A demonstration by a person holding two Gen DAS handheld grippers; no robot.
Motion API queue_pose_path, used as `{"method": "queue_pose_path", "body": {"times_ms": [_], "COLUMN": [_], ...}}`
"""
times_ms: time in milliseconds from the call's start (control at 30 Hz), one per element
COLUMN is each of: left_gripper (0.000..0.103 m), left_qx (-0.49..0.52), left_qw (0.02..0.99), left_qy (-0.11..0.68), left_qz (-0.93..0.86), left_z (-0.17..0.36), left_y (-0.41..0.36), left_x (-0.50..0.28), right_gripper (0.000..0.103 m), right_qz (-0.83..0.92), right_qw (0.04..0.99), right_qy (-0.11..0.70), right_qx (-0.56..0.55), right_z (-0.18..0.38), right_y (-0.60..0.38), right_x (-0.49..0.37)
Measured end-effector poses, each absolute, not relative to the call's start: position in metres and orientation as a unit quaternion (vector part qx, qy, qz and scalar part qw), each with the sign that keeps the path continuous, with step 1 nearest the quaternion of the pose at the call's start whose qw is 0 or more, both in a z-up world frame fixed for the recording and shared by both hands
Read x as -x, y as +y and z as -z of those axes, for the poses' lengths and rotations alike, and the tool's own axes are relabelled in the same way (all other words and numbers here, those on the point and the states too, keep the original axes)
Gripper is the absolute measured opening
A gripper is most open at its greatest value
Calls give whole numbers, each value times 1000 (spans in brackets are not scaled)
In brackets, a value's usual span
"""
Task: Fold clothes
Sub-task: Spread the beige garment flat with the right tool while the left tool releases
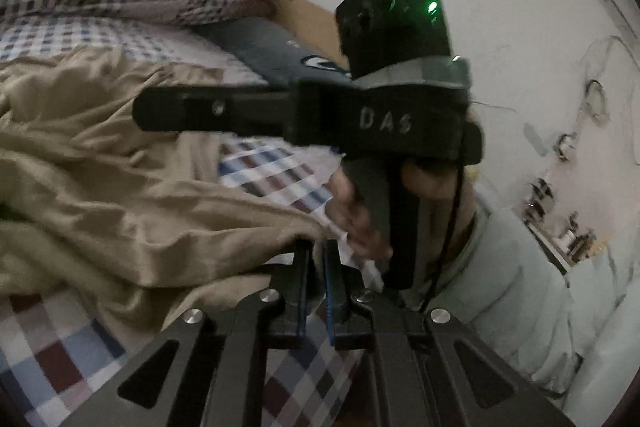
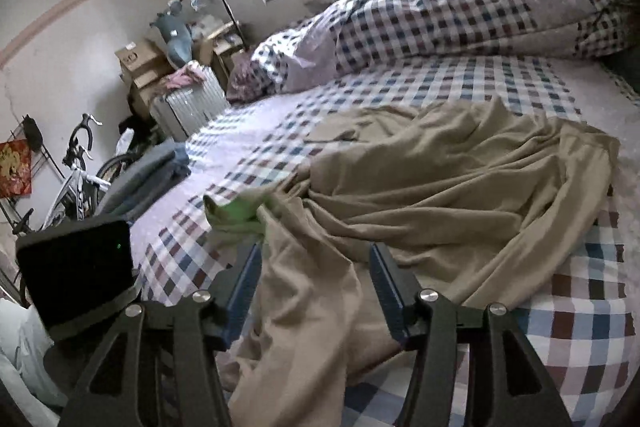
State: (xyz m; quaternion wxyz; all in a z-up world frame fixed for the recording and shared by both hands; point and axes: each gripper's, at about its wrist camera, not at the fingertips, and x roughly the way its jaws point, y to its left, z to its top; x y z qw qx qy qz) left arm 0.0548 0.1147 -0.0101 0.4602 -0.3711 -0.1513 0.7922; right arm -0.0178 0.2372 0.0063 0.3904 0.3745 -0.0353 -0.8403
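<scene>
A crumpled beige garment (image 2: 448, 187) lies spread on the checkered bed sheet (image 2: 580, 327); it also shows in the left wrist view (image 1: 120, 195). My left gripper (image 1: 316, 251) has its jaws nearly together at the garment's near edge; whether cloth sits between them is unclear. My right gripper (image 2: 316, 259) is open, jaws wide apart over a hanging fold of the garment, not pinching it. The right gripper's body (image 1: 360, 119), held by a hand, shows in the left wrist view.
A rolled checkered duvet (image 2: 440, 23) lies along the far side of the bed. A dark pillow (image 1: 276, 51) lies by the headboard. Folded grey clothes (image 2: 148, 175) sit at the bed's left edge. A bicycle (image 2: 80, 167), boxes and a radiator stand beyond.
</scene>
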Motion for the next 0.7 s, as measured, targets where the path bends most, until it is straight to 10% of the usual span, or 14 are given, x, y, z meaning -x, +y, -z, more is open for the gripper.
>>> {"method": "queue_pose_path", "body": {"times_ms": [200, 333, 633, 700], "left_gripper": [39, 79, 82, 82], "left_qx": [379, 363, 311, 303], "left_qw": [437, 409, 284, 254], "left_qy": [-181, -224, -362, -394], "left_qz": [-795, -807, -832, -830], "left_z": [17, 11, 12, 15], "left_y": [89, 55, -35, -53], "left_x": [-65, -67, -56, -54], "right_gripper": [60, 60, 56, 35], "right_qz": [830, 828, 829, 829], "right_qw": [382, 364, 331, 324], "right_qy": [10, 48, 108, 128], "right_qx": [-407, -425, -437, -437], "right_z": [10, 24, 43, 46], "right_y": [203, 181, 148, 141], "right_x": [25, 30, 32, 31]}}
